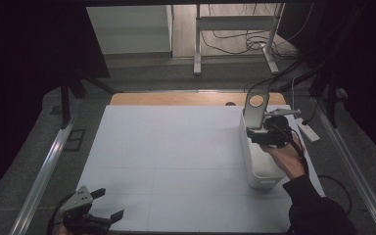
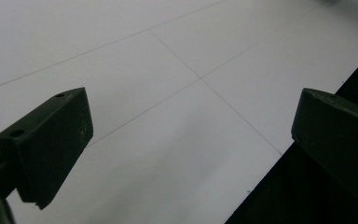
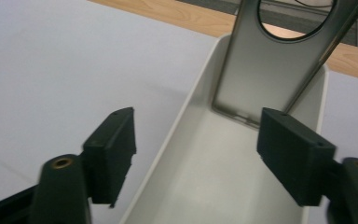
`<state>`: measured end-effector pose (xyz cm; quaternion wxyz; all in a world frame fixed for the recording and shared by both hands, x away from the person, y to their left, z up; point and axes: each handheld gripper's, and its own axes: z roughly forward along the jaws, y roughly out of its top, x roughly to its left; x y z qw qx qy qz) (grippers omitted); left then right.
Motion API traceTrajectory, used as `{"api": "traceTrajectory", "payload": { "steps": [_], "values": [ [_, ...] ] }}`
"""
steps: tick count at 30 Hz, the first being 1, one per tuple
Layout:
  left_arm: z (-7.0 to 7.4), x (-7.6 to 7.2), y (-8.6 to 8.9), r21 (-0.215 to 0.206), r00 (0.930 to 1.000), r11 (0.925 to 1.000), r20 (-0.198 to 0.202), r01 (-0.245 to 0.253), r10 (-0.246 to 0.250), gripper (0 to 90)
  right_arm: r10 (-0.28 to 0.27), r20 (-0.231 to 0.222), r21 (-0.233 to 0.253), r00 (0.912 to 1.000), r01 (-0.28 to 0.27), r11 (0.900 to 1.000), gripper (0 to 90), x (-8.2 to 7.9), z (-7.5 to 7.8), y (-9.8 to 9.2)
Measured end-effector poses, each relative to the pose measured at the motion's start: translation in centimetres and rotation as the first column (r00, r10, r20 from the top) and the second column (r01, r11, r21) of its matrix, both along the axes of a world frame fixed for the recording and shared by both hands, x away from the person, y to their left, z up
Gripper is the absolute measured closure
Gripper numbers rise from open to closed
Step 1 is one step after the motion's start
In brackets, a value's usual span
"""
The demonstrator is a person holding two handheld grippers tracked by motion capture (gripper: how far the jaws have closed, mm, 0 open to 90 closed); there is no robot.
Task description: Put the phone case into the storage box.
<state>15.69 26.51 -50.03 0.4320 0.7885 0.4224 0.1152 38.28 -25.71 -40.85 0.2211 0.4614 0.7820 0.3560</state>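
Note:
A white oblong bin (image 1: 260,169) stands on the right side of the white mat (image 1: 176,156). A grey phone case (image 1: 255,110) with a round hole stands tilted against the bin's far end. My right gripper (image 1: 258,131), held in a hand, hovers over the bin just short of the case. In the right gripper view its jaws are open (image 3: 200,154) with nothing between them, facing the case (image 3: 261,79) above the bin's rim (image 3: 186,102). My left gripper (image 1: 108,203) rests open at the mat's front left corner. Bare mat lies under it (image 2: 191,140).
A wooden table edge (image 1: 176,99) shows beyond the mat. A small white stick-shaped device (image 1: 307,130) and cables lie right of the bin. Metal rails (image 1: 44,171) run along both sides. A stand's metal legs (image 1: 197,49) rise at the back.

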Motion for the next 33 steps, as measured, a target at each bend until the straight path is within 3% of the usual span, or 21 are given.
{"api": "traceTrajectory", "payload": {
  "steps": [5,12,23,29,33],
  "values": [
    [0.0,-0.1,0.2,-0.003,0.9997,0.9997,0.0,-0.023,0.023,0.0,0.046,-0.001,-0.001,0.999,-0.046,0.999,12.5,-2.3,-0.1,-0.4],
    [0.1,-0.3,0.3,-0.006,0.9992,0.9992,-0.003,-0.04,0.04,0.0,0.072,-0.015,-0.003,0.9973,-0.072,0.997,3.7,-5.3,-0.4,-1.5],
    [0.1,-0.4,0.5,-0.001,0.9978,0.9978,-0.002,-0.066,0.066,0.0,0.111,0.001,0.024,0.9938,-0.111,0.993,0.0,-8.8,-0.5,-3.1],
    [0.1,-0.4,0.5,0.0,0.9975,0.9976,-0.008,-0.07,0.07,0.0,0.096,0.0,0.008,0.9953,-0.096,0.995,0.0,-11.0,-1.1,-4.5],
    [0.1,-0.4,0.5,0.003,0.9971,0.9971,-0.008,-0.076,0.076,0.0,0.069,-0.01,0.039,0.9975,-0.069,0.997,0.0,-12.3,-1.5,-5.6]
  ]
}}
